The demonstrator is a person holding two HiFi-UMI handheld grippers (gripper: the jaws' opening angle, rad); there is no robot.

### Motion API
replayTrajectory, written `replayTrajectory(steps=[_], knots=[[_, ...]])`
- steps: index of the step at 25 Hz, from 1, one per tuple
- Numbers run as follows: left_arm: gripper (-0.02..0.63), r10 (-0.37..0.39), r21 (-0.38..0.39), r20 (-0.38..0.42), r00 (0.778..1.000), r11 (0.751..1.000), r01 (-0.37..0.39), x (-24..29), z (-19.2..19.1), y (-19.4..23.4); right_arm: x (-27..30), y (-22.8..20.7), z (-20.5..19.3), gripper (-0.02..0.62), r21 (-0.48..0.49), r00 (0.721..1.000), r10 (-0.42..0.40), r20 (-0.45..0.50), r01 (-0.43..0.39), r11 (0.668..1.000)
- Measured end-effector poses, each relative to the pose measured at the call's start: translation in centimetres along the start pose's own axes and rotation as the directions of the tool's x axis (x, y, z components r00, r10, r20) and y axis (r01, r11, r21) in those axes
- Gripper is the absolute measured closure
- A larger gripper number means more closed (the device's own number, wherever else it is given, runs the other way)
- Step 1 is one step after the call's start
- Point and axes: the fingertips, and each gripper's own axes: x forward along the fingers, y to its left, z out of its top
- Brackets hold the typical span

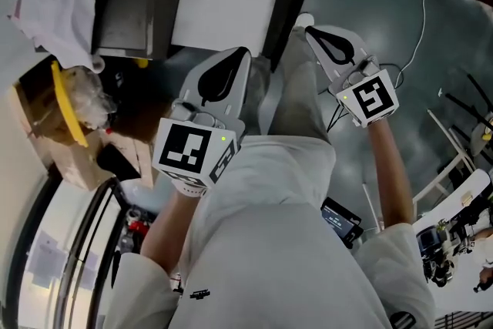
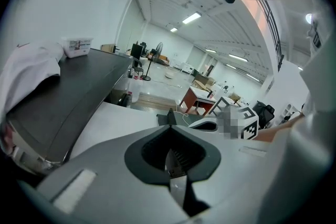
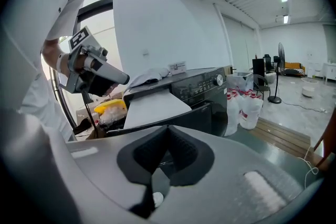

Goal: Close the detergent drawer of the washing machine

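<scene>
We wear a pale short-sleeved top (image 1: pixel 269 258). Our left gripper (image 1: pixel 243 52) and right gripper (image 1: pixel 310 30) are light grey shells with black linings, each carrying a white cube with black square markers (image 1: pixel 191 150).

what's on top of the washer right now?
A crumpled white cloth lies on the washing machine, with a small white box beside it. Whatever is under the cloth is covered.

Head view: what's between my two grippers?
The person's grey trouser leg lies between the left gripper and right gripper, seen in the head view.
</scene>
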Motion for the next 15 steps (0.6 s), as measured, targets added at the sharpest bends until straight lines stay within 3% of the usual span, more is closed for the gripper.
replayTrajectory(steps=[8,15], knots=[[0.589,0.009,-0.014,-0.032,0.999,1.000,-0.009,0.6,-1.5,0.1,1.4,-0.2,-2.1,0.588,0.000,0.997,0.064,-0.035,-0.064,0.998],[0.589,0.024,-0.033,-0.044,0.999,0.999,-0.026,0.5,-2.4,1.1,2.6,0.3,-2.3,0.537,-0.018,0.990,0.133,-0.042,-0.134,0.991]])
